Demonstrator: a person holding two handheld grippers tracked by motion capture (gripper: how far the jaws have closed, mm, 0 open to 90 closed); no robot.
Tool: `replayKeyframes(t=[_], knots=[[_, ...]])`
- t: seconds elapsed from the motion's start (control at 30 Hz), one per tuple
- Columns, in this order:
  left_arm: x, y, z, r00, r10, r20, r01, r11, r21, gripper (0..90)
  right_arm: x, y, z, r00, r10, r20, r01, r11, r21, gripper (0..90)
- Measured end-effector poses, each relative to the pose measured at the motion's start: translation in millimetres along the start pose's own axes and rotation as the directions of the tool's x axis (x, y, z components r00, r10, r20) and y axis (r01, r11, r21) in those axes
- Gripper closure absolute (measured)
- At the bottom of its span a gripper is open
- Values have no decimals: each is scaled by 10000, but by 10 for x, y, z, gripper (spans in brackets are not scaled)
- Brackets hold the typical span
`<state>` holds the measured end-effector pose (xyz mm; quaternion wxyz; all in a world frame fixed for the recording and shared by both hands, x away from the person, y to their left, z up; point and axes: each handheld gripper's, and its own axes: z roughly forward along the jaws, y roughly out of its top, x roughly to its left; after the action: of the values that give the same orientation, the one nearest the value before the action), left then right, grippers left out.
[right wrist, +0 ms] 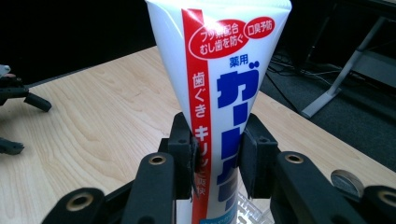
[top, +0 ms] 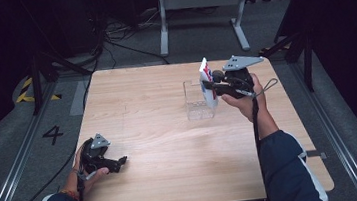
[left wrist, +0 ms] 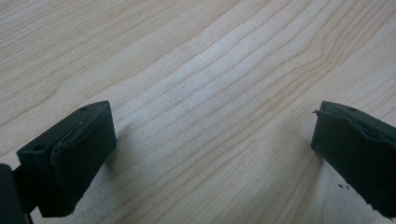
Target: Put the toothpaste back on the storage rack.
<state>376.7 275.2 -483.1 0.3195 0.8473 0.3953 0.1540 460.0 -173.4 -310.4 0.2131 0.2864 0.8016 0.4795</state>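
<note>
You're holding the toothpaste tube [right wrist: 219, 93] upright in the right gripper [right wrist: 217, 158], just over the clear box [top: 198, 103] nr table's [top: 164, 172] far-right edge; left gripper [left wrist: 210, 154] idling wide, empty.

Inventory by count:

- Counter [top: 175, 181]: one, light wood.
- Toothpaste tube [top: 207, 82]: one, white with red and blue print, at the far right of the counter.
- Clear plastic container [top: 198, 106]: one, just left of the tube.
- Claws: two. The left claw [top: 122, 160] is at the near left of the counter; the right claw [top: 207, 85] is at the far right.
- Jaws: two per claw, four in total.
- Grey three-cornered plates: two, one on each claw.
- Hands: two, one on each claw.
</note>
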Motion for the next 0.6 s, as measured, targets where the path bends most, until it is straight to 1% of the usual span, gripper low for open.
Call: replayKeyframes(t=[0.3, 0.33, 0.43, 0.47, 0.6], knots=[[0, 0, 0, 10000, -7, 2, 7, 10000, 3, 4, -63, 10, 111, 9996, 73, 254, -70, 9999, -127, 697], [-2, -1, -1, 10000, -27, 10, 27, 10000, 13, 4, -77, 7, 143, 9993, 195, 331, -188, 9996, -199, 697], [-2, -1, -1, 10000, -27, 8, 27, 10000, 13, 4, -108, 5, 179, 9991, 213, 373, -204, 9995, -233, 697], [-3, -1, -1, 10000, -31, 8, 31, 10000, 12, 4, -127, 4, 201, 9988, 324, 367, -315, 9992, -244, 696], [0, 0, 0, 10000, 1, -4, -1, 10000, 1, 4, -191, -17, 285, 9979, 450, 459, -437, 9986, -284, 697]])
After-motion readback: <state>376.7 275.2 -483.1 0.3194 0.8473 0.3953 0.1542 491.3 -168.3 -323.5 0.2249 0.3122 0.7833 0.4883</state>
